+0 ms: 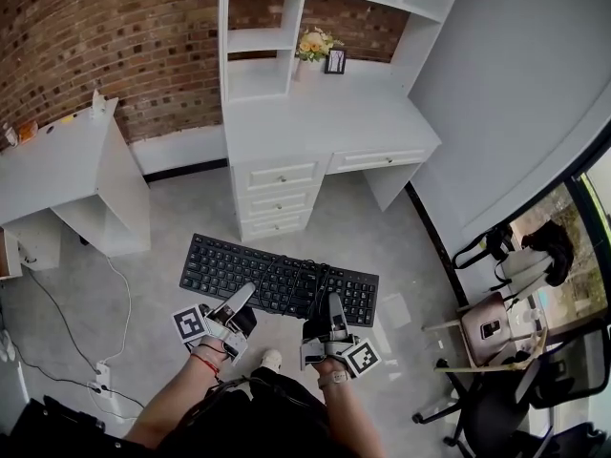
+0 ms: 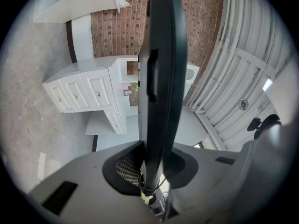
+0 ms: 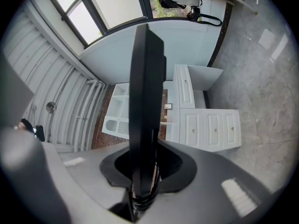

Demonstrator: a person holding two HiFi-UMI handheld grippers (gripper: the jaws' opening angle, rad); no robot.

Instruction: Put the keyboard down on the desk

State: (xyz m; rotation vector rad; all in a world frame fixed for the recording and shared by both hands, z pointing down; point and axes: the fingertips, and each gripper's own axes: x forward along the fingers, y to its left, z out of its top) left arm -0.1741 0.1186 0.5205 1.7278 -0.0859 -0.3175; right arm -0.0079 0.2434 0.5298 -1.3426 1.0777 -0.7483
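Observation:
A black keyboard [image 1: 277, 278] hangs flat in the air above the grey floor, in front of the white desk [image 1: 325, 122]. My left gripper [image 1: 242, 300] is shut on its near edge left of the middle. My right gripper [image 1: 334, 305] is shut on the same edge right of the middle. In the left gripper view the keyboard [image 2: 161, 73] stands edge-on between the jaws, and the right gripper view shows the keyboard [image 3: 145, 101] edge-on too. Its coiled black cable [image 3: 142, 197] bunches at the jaw roots.
The desk has a hutch with shelves, a flower pot [image 1: 314, 45] and a small frame [image 1: 335, 61], plus drawers [image 1: 278, 198] below. A second white desk [image 1: 57, 165] stands at left. Chairs [image 1: 496, 332] and bags sit at right by the window. A power strip [image 1: 98, 382] lies on the floor.

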